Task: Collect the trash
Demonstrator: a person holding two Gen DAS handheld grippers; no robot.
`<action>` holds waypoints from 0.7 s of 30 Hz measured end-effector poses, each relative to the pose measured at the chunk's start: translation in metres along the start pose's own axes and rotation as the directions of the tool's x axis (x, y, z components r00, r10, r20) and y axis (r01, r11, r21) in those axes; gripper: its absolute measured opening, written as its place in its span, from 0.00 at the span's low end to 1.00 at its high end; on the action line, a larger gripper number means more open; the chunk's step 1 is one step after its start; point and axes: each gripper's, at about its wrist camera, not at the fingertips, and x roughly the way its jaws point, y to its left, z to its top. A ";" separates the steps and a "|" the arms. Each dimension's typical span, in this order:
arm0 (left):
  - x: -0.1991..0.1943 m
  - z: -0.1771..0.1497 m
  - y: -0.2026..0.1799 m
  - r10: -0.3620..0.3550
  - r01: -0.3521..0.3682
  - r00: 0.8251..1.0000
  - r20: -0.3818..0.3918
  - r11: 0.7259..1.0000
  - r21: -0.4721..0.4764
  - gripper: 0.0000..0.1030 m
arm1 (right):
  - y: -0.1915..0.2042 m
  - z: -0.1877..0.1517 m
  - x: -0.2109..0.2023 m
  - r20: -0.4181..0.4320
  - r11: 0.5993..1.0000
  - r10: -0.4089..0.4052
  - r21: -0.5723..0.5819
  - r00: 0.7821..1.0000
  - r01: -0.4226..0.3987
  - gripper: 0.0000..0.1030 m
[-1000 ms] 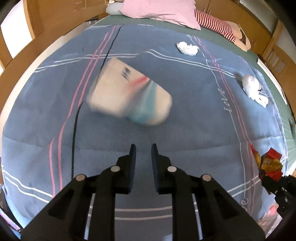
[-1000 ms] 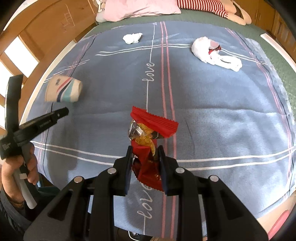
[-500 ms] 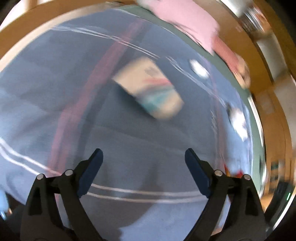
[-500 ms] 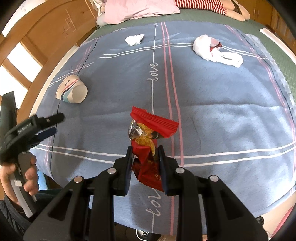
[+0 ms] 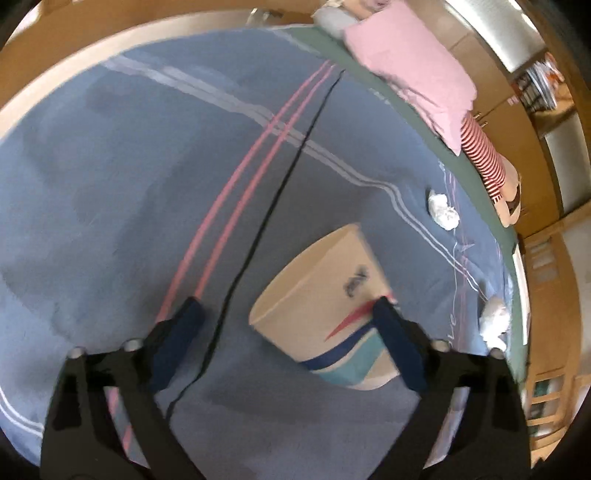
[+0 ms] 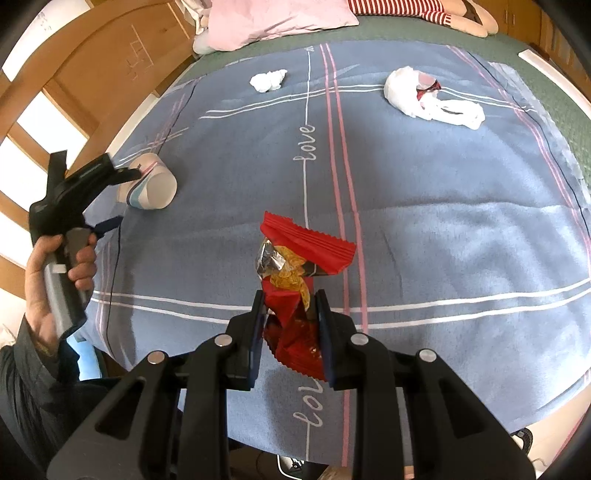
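Note:
A paper cup with a red and teal pattern lies on its side on the blue blanket. My left gripper straddles it; the jaws are closing. The right finger is at the cup's wall, while the left finger stands well off it. In the right wrist view the same cup lies at the blanket's left edge, with a hand holding the left gripper over it. My right gripper is shut on a crumpled red snack wrapper.
A crumpled white tissue and a white plastic bag lie farther up the blanket. A pink pillow and a striped doll rest at the head end. Wooden bed frame runs along the left.
My left gripper went from shut to wide open, rolled, and moved in on the cup, which now sits between its jaws. The right gripper kept still with the wrapper.

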 end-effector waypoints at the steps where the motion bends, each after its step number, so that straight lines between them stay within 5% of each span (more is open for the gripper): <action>1: 0.003 0.000 -0.005 -0.001 0.001 1.000 0.003 1.000 0.009 0.73 | 0.001 0.000 0.000 0.006 1.000 -0.004 -0.006 1.000 0.004 0.26; 3: 0.003 0.000 -0.009 -0.048 0.048 0.998 0.027 0.999 -0.010 0.49 | 0.008 0.001 0.000 0.023 0.999 -0.028 -0.031 0.999 0.028 0.26; 8: -0.015 -0.005 -0.017 -0.144 0.145 0.987 0.073 0.989 -0.016 0.23 | 0.020 0.003 0.004 0.022 0.997 -0.046 -0.064 0.999 0.048 0.26; 11: -0.031 -0.011 -0.028 -0.105 0.099 0.986 0.128 0.994 0.055 0.19 | 0.026 0.004 -0.002 0.044 0.996 -0.042 -0.073 0.998 0.045 0.26; 17: -0.068 -0.041 -0.034 -0.167 0.149 0.972 0.164 0.982 0.117 0.16 | 0.038 -0.003 -0.013 0.060 0.996 -0.012 -0.085 0.998 0.017 0.26; 21: -0.086 -0.074 -0.045 -0.157 0.116 0.967 0.201 0.973 0.202 0.16 | 0.046 -0.013 -0.030 0.093 0.995 0.021 -0.101 0.995 -0.011 0.26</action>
